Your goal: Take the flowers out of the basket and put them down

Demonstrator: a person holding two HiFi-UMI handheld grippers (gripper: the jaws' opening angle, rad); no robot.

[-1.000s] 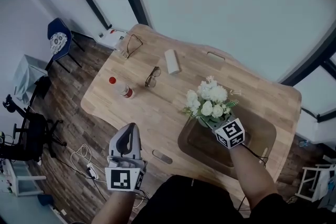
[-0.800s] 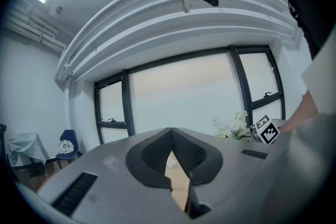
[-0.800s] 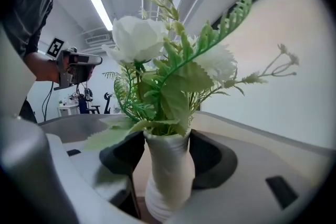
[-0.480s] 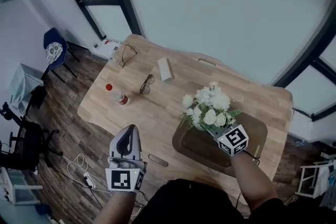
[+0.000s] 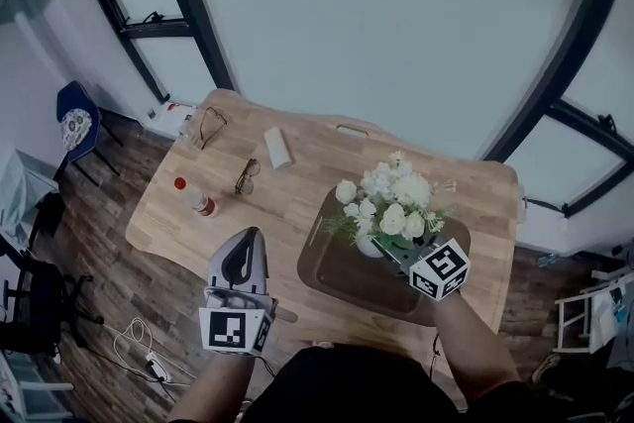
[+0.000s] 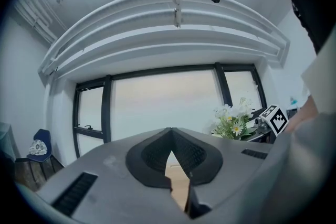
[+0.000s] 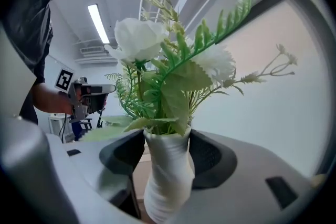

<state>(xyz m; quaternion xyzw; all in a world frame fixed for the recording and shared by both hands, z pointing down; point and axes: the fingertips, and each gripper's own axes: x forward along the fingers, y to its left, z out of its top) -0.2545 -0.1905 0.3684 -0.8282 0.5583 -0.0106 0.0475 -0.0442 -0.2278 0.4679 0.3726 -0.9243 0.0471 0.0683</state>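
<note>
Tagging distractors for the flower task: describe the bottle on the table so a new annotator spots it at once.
Start at the wooden table and go to its left end, away from the dark basket and the flowers. The small bottle sits near that edge, left of a pair of glasses; it alone has a red cap.

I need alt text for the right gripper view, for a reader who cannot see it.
The right tongs grip a small white vase of white flowers and green leaves, seen close from below. Far left, a hand holds the left tongs under a ceiling light.
</note>
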